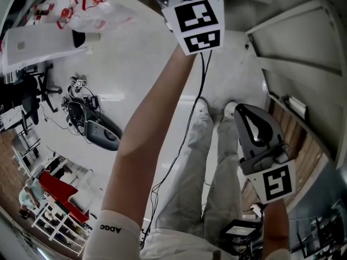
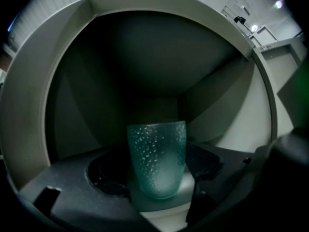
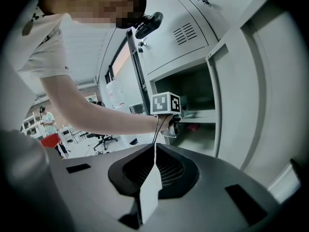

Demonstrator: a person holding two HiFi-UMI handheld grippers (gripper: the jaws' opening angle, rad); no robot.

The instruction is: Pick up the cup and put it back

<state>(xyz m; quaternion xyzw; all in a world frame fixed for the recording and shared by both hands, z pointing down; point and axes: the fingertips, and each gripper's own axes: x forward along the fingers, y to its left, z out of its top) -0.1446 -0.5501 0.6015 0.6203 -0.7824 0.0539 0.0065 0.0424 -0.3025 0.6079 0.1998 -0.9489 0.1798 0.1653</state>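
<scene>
A teal dimpled cup [image 2: 157, 158] stands upright on the pale shelf inside a dark cabinet compartment [image 2: 145, 62]. My left gripper [image 2: 157, 180] reaches level into that compartment. Its jaws stand wide on either side of the cup, with the pads [image 2: 205, 161] close to its sides and no clear squeeze. In the head view only its marker cube [image 1: 198, 21] shows, at the end of the raised arm. My right gripper [image 1: 242, 109] hangs low at the right, shut with nothing in it. Its fingers [image 3: 150, 187] meet in a thin seam.
The cabinet's open door [image 3: 236, 81] stands to the right of the compartment. A black cable [image 1: 179, 156] trails down from the left gripper. On the floor lie a black device with cables [image 1: 95, 126] and a red crate [image 1: 59, 191]. A person [image 3: 47, 121] stands far off.
</scene>
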